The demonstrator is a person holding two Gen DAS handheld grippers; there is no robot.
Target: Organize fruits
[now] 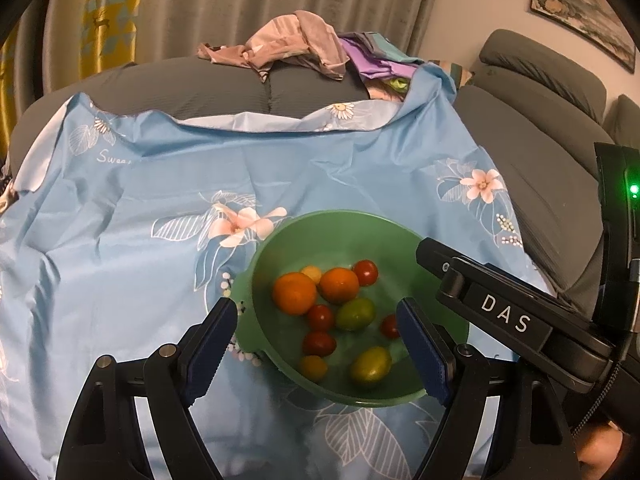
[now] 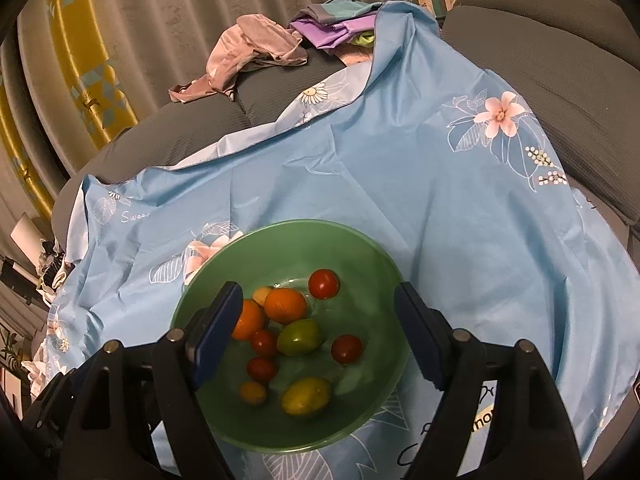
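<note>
Fruits lay gathered in a green bowl point(image 1: 280, 240) that sat on a blue flowered cloth point(image 1: 120, 240) spread over a grey sofa point(image 1: 540, 184). The left gripper point(image 1: 316, 350) hung above the bowl's near side, its fingers spread wide with nothing between them; its left finger stood over the bowl's outer rim and its right finger over the inside. Just ahead of that gripper lay two oranges point(image 1: 294, 293) side by side, with a green fruit point(image 1: 355, 313) between the fingertips and a yellow-green one point(image 1: 371, 366) nearer in. Small red tomatoes point(image 1: 365, 272) were scattered among them. The right gripper point(image 2: 318, 332) also hovered over the bowl point(image 2: 360, 248), fingers apart and empty, one orange point(image 2: 285, 305) just ahead of its left finger. Beyond both grippers, at the far edge of the cloth, a heap of clothes point(image 1: 296, 40) lay on the sofa.
</note>
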